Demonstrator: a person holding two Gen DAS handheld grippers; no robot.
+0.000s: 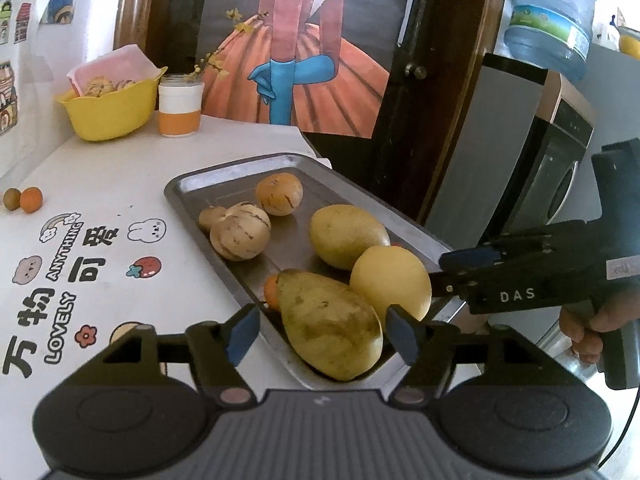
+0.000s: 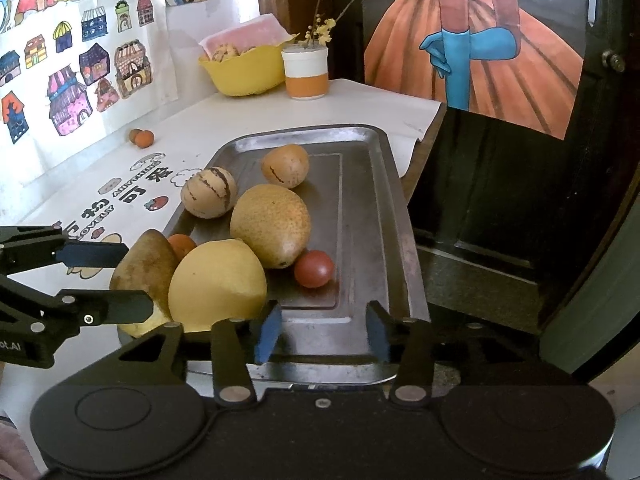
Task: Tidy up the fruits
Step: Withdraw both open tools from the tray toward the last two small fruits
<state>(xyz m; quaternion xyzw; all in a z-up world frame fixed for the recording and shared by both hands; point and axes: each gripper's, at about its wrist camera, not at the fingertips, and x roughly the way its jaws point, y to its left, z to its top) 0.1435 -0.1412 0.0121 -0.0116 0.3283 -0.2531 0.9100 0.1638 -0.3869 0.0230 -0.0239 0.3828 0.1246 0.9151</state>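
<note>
Left wrist view: the left gripper [image 1: 322,334] was held wide open around the spotted mango [image 1: 328,326] on the metal tray [image 1: 192,188]; if bumped, the mango could be rolled off.

Right wrist view: the right gripper [image 2: 322,330] was open and empty, beside the yellow fruit [image 2: 218,284], which could be knocked.

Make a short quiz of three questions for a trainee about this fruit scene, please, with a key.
1. True or false: the small red round fruit lies on the grey metal tray.
2. Which is between the open fingers of the left gripper? A) the brownish-green mottled pear B) the yellow plastic bowl C) the white and orange cup
3. Fill in: the two small round fruits off the tray lie on the white ____.

Key: 1 true; 2 A; 3 table.
</note>
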